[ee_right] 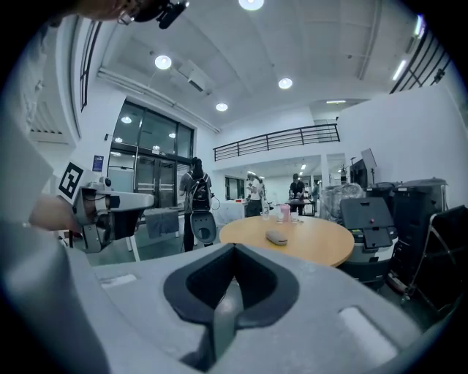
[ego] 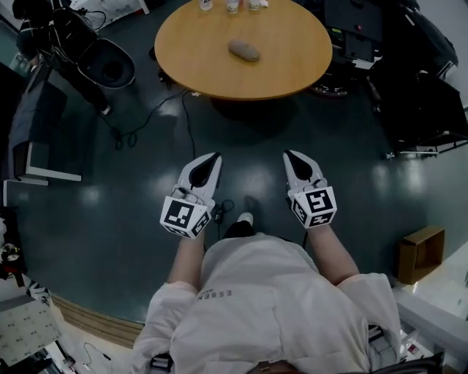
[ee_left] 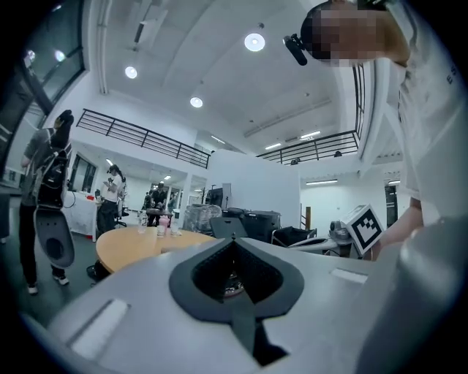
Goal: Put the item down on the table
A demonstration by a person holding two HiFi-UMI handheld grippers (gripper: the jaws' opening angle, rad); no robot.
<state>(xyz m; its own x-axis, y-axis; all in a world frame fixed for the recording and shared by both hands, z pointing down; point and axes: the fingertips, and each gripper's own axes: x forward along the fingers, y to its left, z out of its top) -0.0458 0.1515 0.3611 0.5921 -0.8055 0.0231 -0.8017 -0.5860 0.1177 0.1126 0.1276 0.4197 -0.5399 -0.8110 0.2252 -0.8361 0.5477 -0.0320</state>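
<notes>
One grey oblong item (ego: 244,50), lying flat on the round table (ego: 292,77), a little left of centre, touched by nothing. Put-down step judged complete, with both tools empty and well apart from the table on its near side. Jaws of left gripper (ego: 215,156) together, nothing between them; those of right gripper (ego: 288,153) likewise pressed shut and empty. Both held low in front of the person, tips toward the table. Next move, by judgement: none on the item beyond leaving it alone; any further reach to start with a walk across the floor. Three small containers (ego: 232,6) at the far rim, apart from the item. Looped cable (ego: 157,109) on the floor left of the table, a possible snag underfoot. Far right, dark gear (ego: 431,95); near right, a cardboard box (ego: 422,252); both off the straight path.
</notes>
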